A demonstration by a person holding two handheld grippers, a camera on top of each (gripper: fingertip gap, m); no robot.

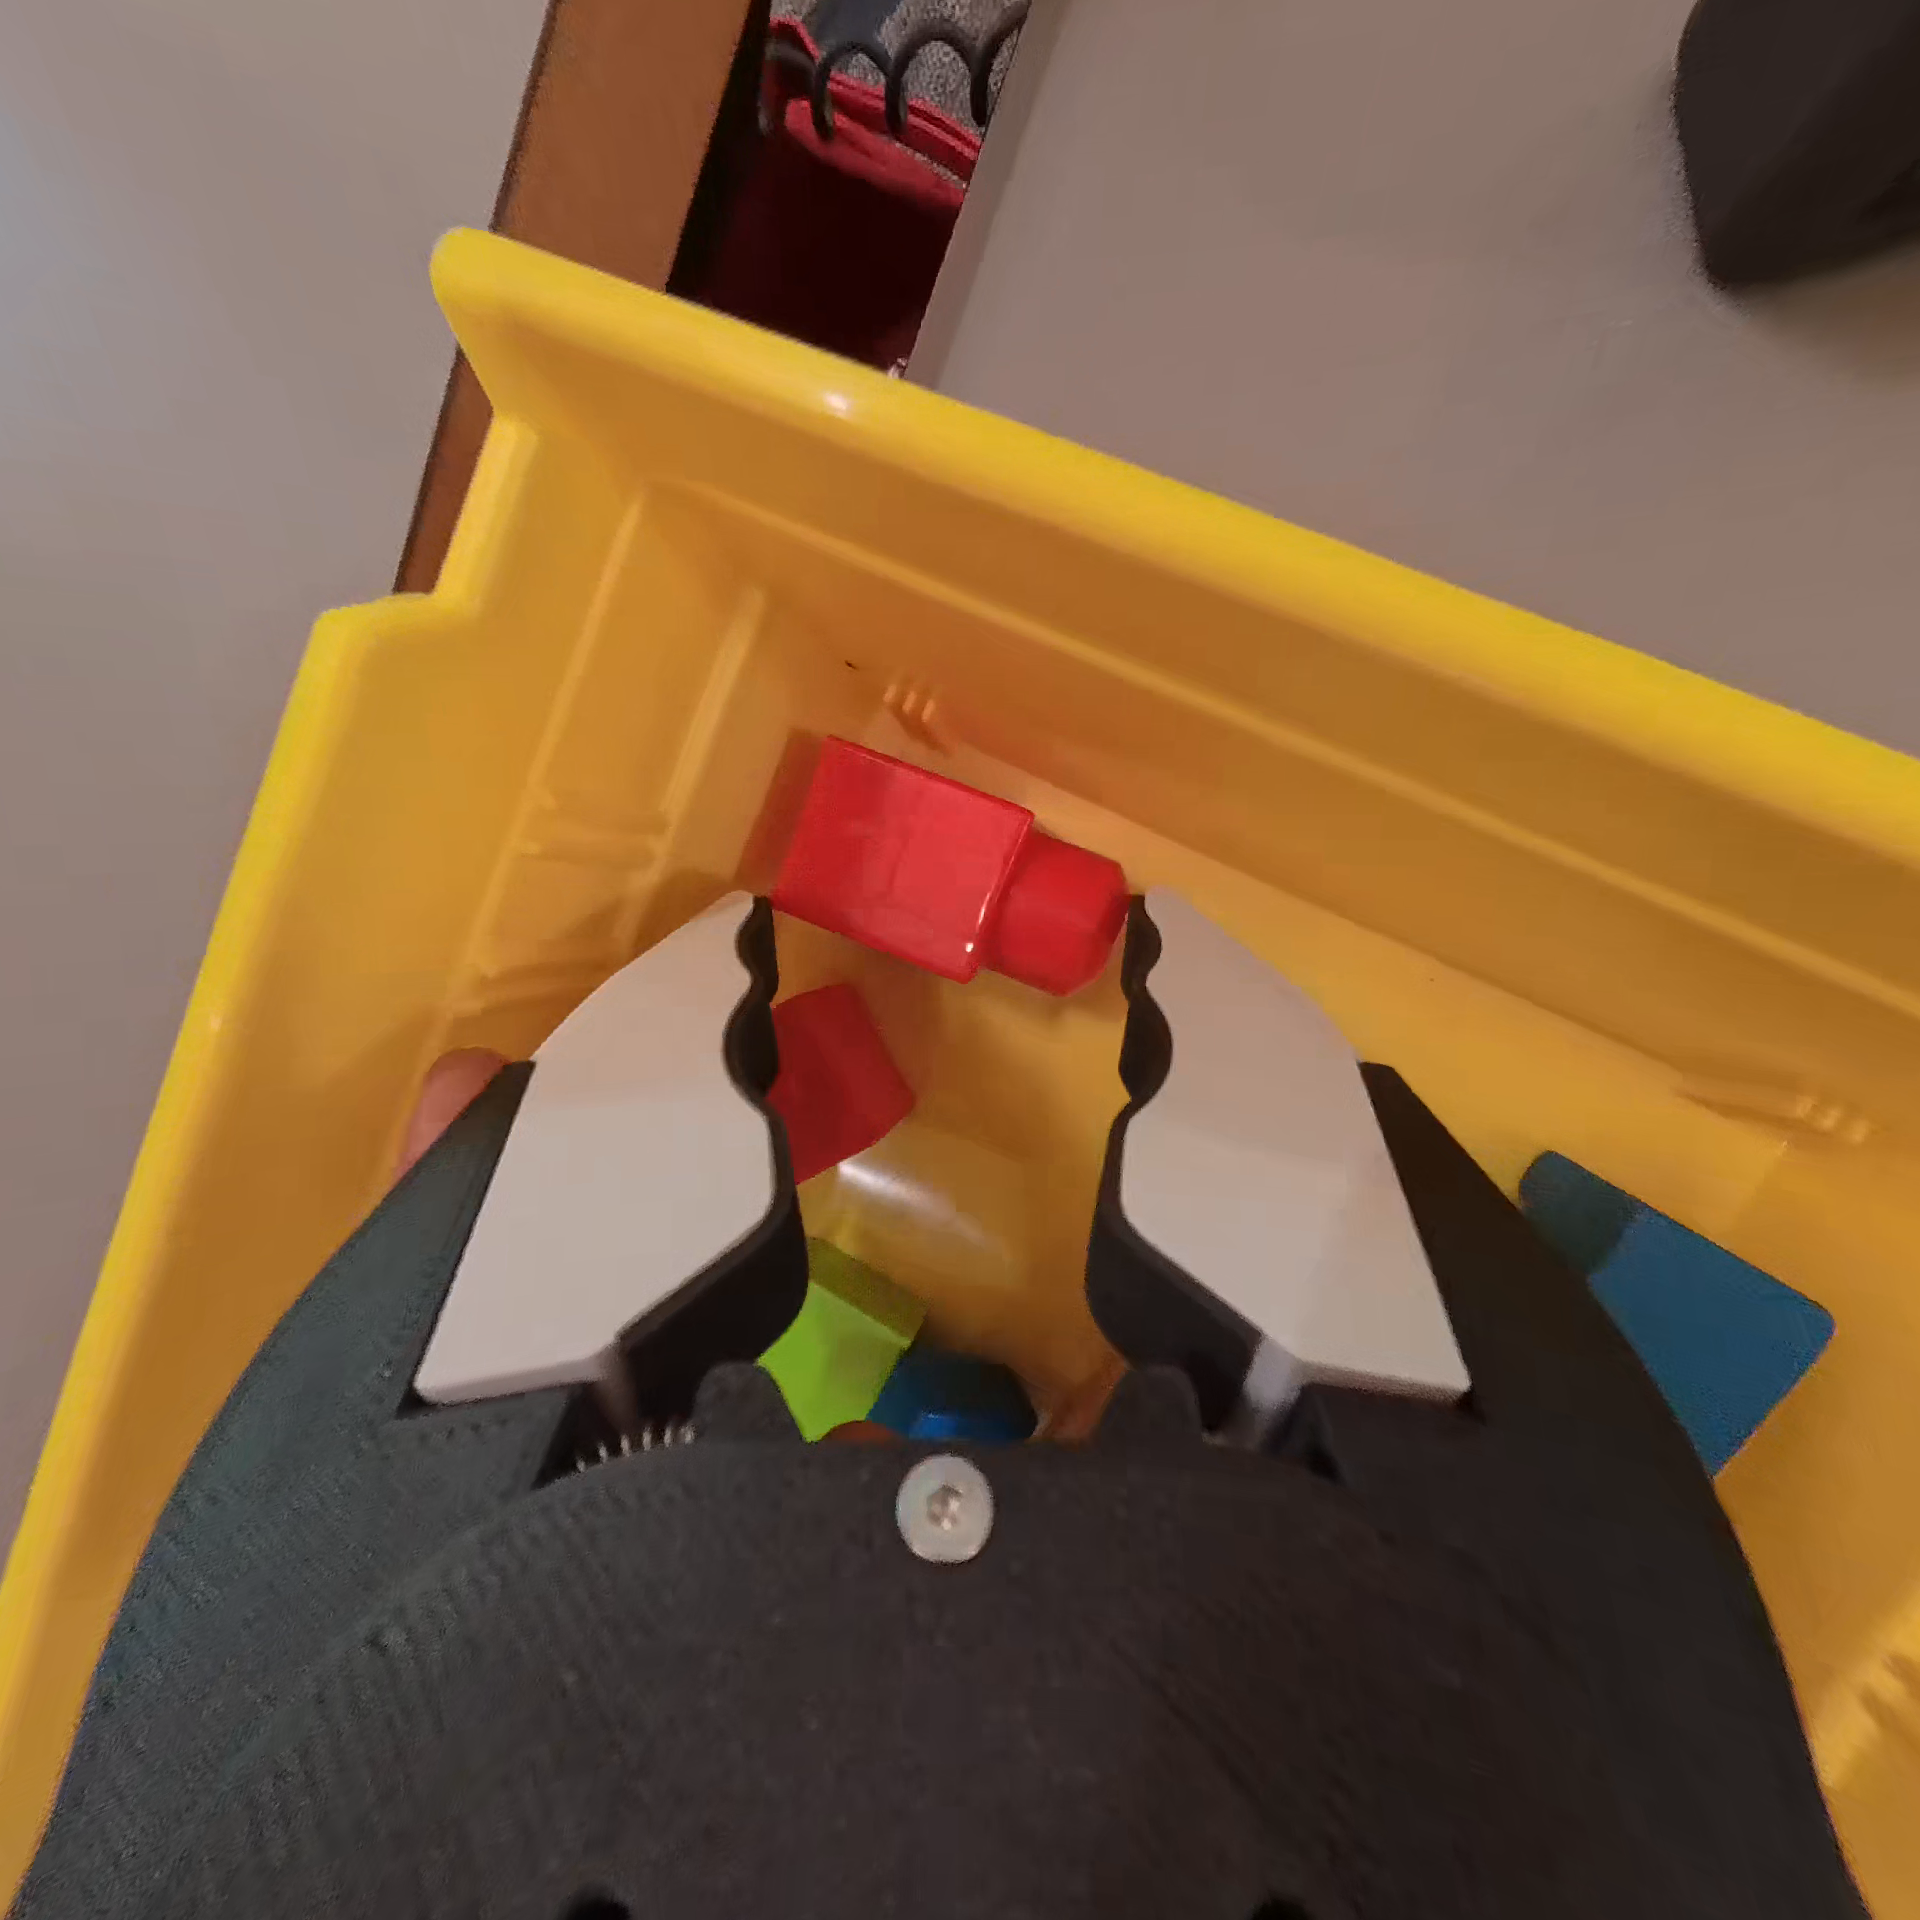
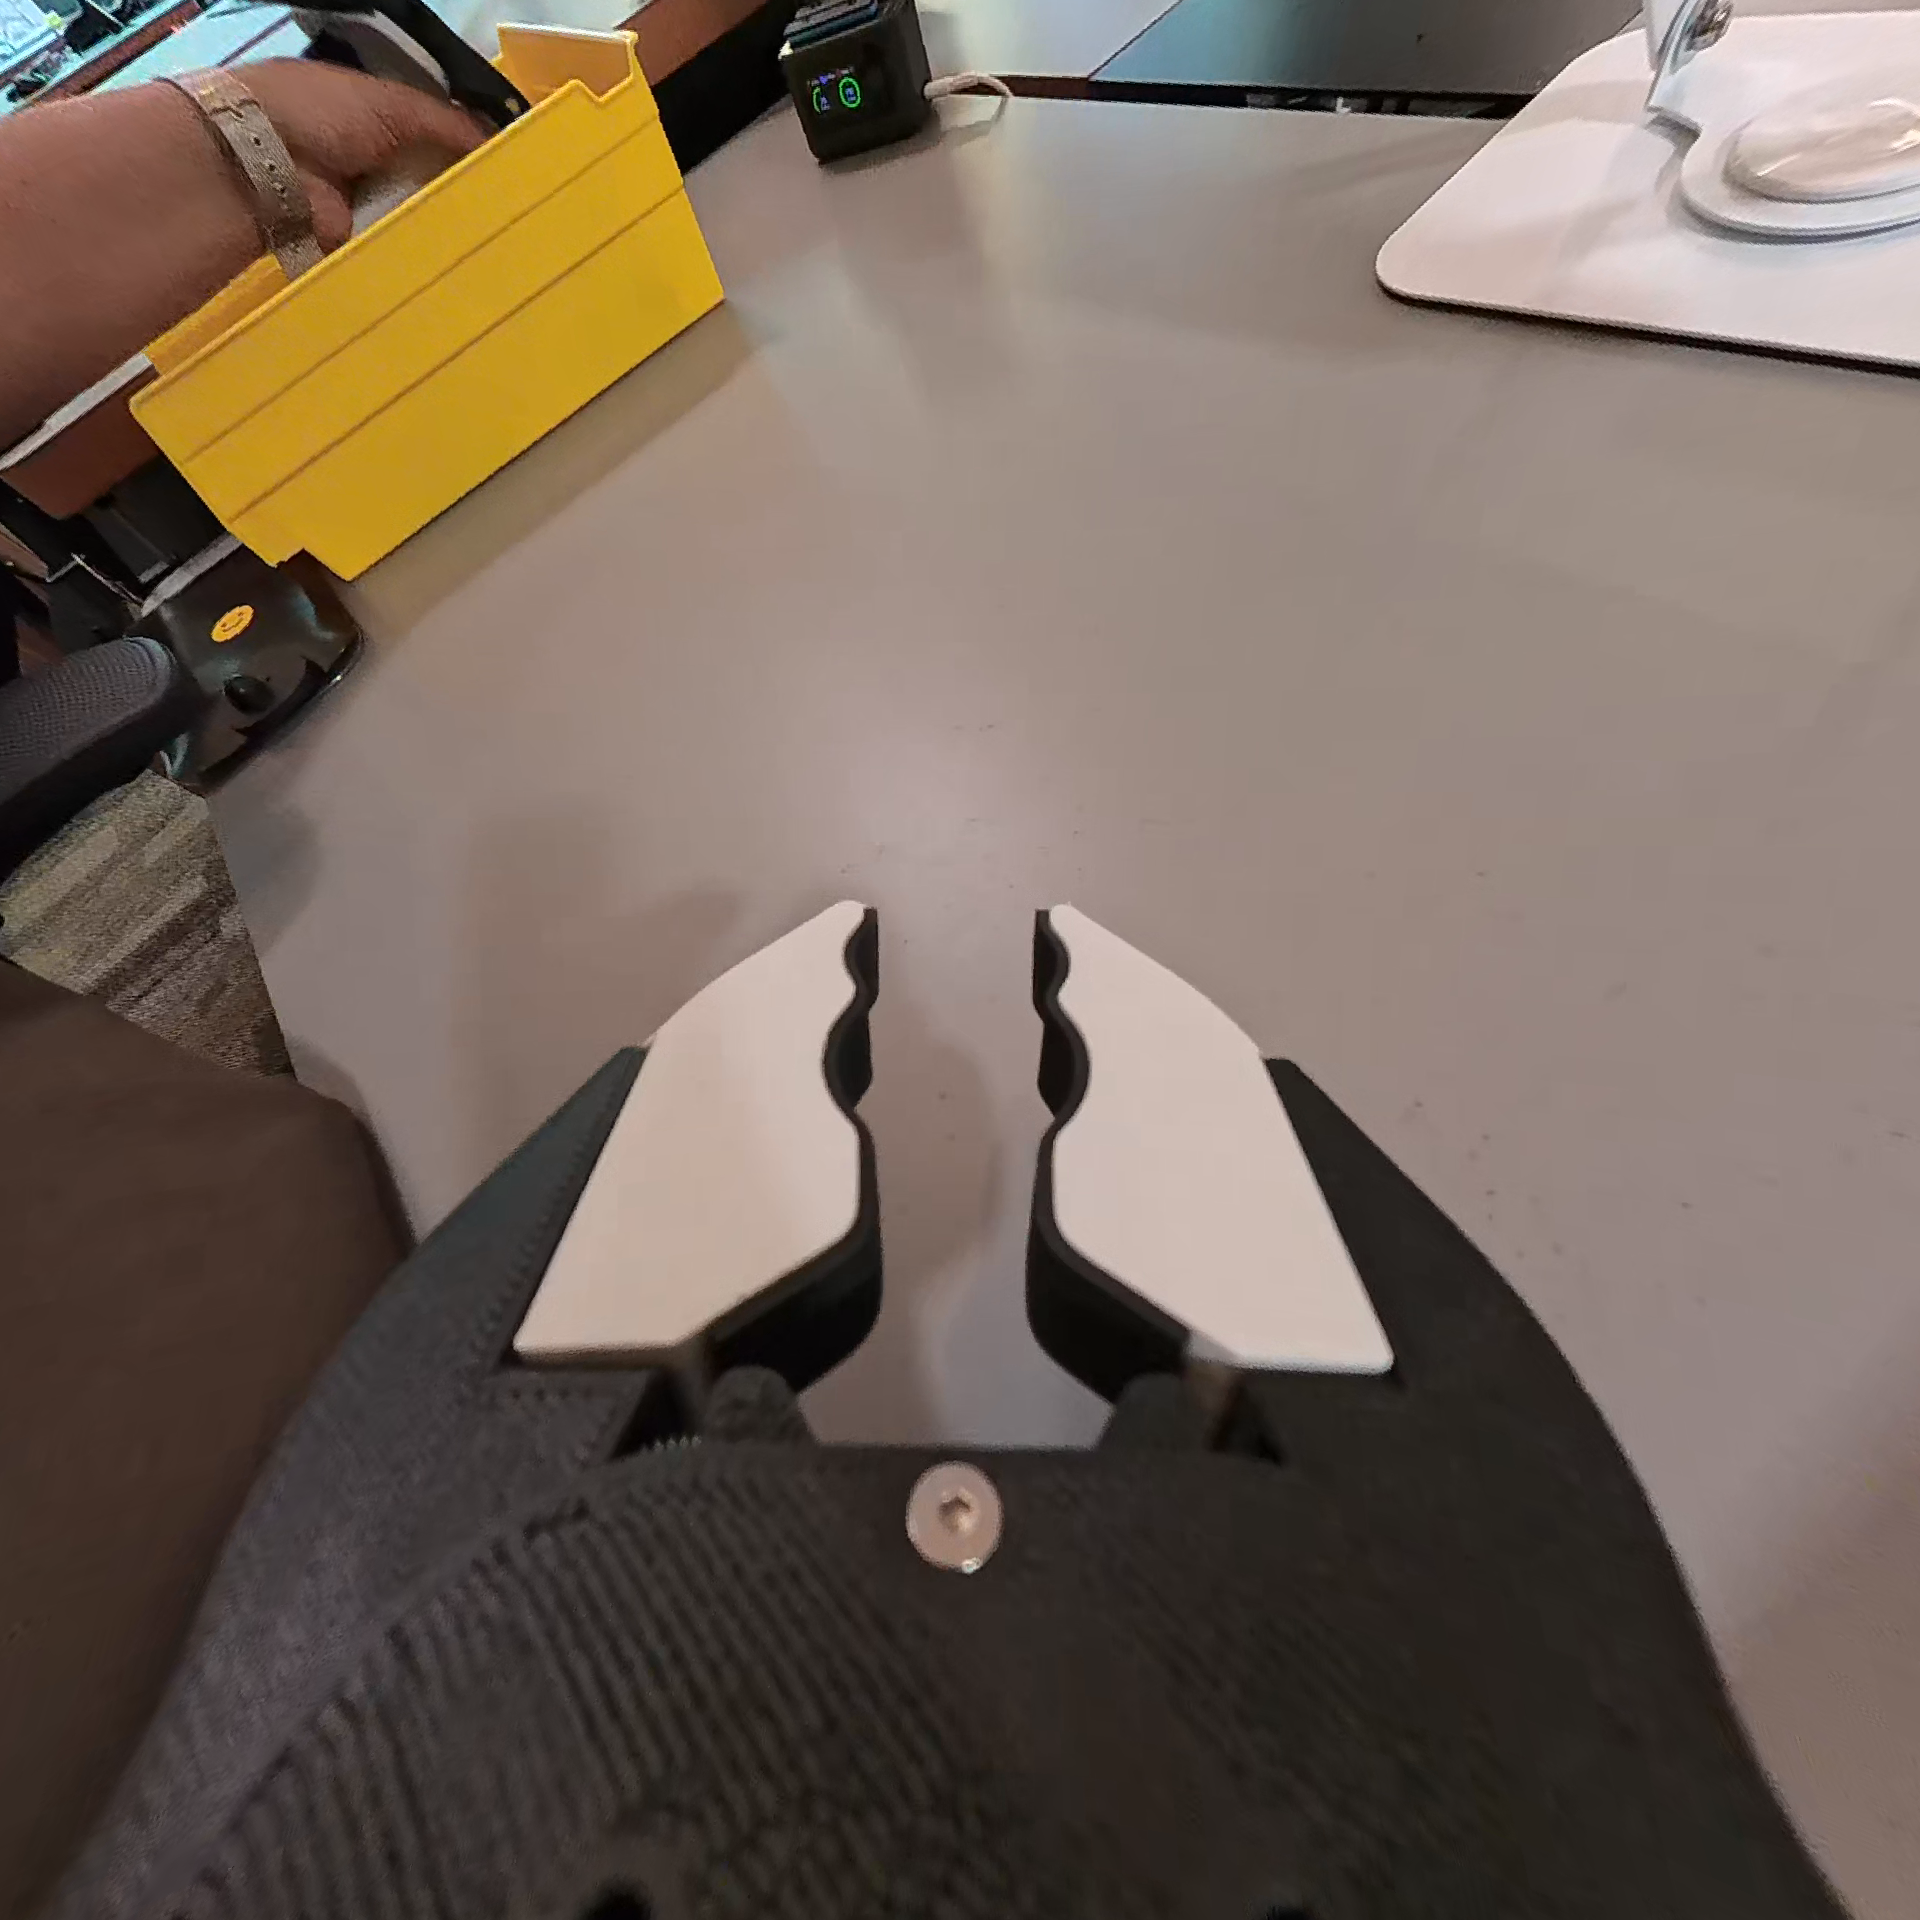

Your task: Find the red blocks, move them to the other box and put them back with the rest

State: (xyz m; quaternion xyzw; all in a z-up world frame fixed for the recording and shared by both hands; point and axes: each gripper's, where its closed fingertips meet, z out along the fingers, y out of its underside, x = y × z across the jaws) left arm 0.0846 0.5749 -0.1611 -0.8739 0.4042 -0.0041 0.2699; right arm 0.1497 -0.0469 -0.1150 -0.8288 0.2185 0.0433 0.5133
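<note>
The grey table [image 2: 1195, 540] fills most of the right wrist view, running from the centre to the top edge. On it at the upper left of that frame stands the yellow box [image 2: 436, 343], its ribbed long side turned to the camera; a person's hand [image 2: 343, 135], with a band at the wrist, reaches down into it from the upper left. At the upper right lies a white pad [image 2: 1538, 260] with a pale rounded object on it, and at the top centre sits a small dark cube-shaped device [image 2: 852, 83] with a lit screen.

In the left wrist view the same yellow box [image 1: 1143, 582] takes up the middle of the frame, seen from inside with its far corner toward the upper left. The left gripper [image 1: 948, 914] is down in the box, its fingers spread wide. A red block [image 1: 914, 862] lies on its side at the centre of the frame, near the far wall, stud pointing right; the fingertips stand at its two ends (whether they touch it I cannot tell). A second red block [image 1: 831, 1070] lies just below it, partly behind the left-hand finger. At the right edge is a blue block [image 1: 1683, 1309]; low in the centre, between the finger bases, a green block [image 1: 842, 1330] and another blue piece [image 1: 956, 1403] show.

The right gripper [image 2: 956, 935] hovers over bare table at the lower centre of its view, fingers parted with nothing between them.
</note>
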